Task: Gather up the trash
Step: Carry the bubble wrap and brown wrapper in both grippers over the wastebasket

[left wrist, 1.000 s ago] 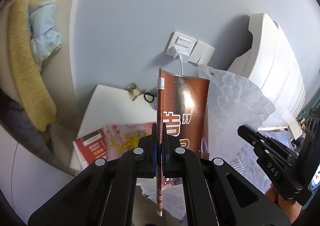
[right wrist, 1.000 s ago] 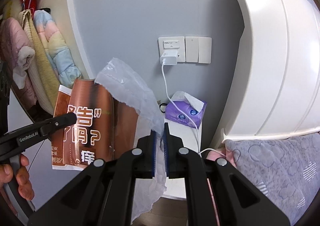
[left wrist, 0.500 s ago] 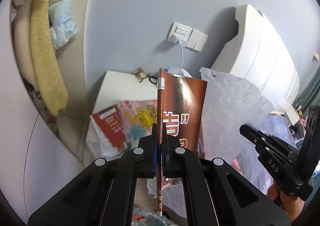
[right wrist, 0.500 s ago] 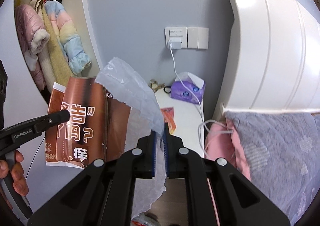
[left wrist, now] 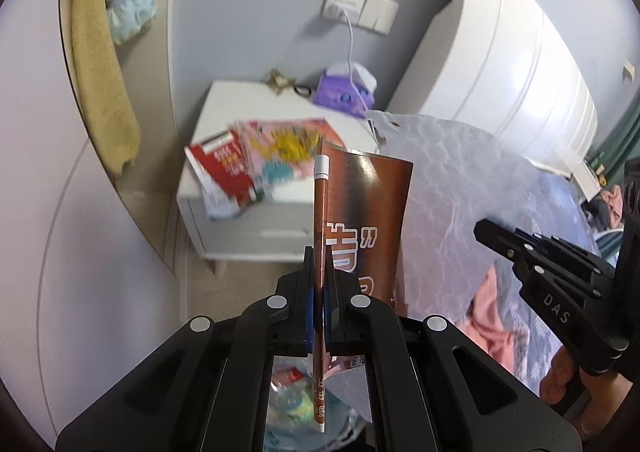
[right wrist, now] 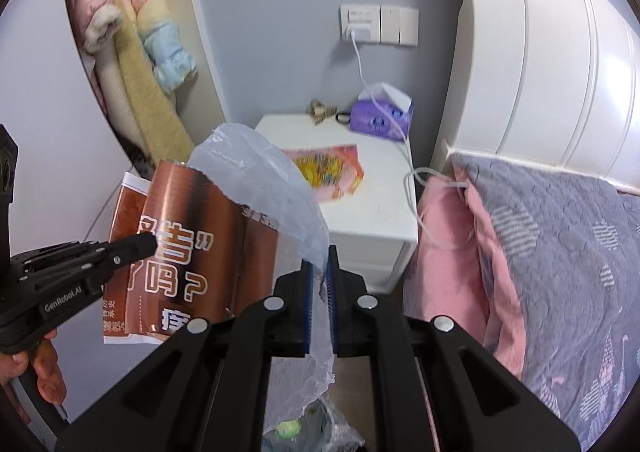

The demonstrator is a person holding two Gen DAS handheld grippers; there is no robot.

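Holding brown glossy leaflet (left wrist: 362, 211) edge-on in left tongs (left wrist: 319, 304), pressed tight on it, centre of frame. Right tongs (right wrist: 319, 292) pinching thin crinkly plastic bag (right wrist: 276, 187), translucent, limp. Step, by my read: loading leaflet into bag. Next: lower leaflet thru bag mouth, w/ mouth kept wide, then let go. More paper, pink flyer (right wrist: 328, 171), flat on white bench (right wrist: 360, 219) mid-frame, likely next pick.
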